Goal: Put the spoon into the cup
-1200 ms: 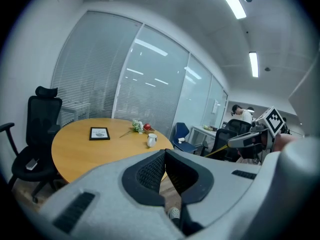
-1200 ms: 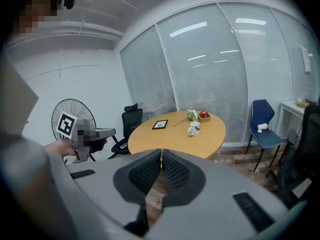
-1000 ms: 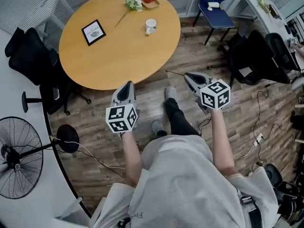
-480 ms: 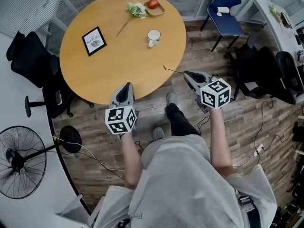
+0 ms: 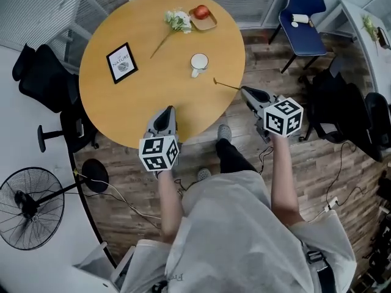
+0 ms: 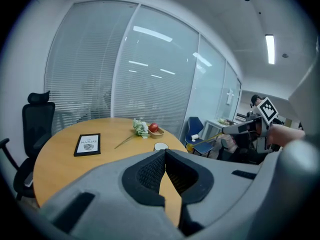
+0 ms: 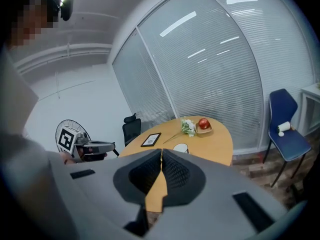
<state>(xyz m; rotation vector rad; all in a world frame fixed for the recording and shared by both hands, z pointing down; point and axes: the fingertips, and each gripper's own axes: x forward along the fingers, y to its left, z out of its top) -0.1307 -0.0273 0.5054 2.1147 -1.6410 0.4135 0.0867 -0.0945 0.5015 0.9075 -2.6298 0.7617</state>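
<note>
A white cup (image 5: 198, 62) stands on the round wooden table (image 5: 122, 108), right of its middle. My right gripper (image 5: 245, 91) is shut on the handle of a thin spoon (image 5: 226, 84). The spoon points left, and its far end reaches over the table's right edge, below and right of the cup. My left gripper (image 5: 170, 109) hangs over the near table edge, its jaws closed with nothing in them. In the left gripper view the cup (image 6: 161, 146) shows just above the closed jaws. The right gripper (image 6: 239, 128) with the spoon (image 6: 210, 138) shows at the right of that view.
A framed NATURE card (image 5: 121, 62) lies left of the cup. A flower (image 5: 175, 21) and an apple on a small tray (image 5: 202, 13) sit at the far edge. Black office chairs (image 5: 46, 81) stand to the left, a blue chair (image 5: 302, 17) at far right and a fan (image 5: 30, 207) on the floor.
Both grippers have come forward toward the table. The spoon's tip, earlier over the floor, is now over the table edge, and the left gripper is over the near rim.
</note>
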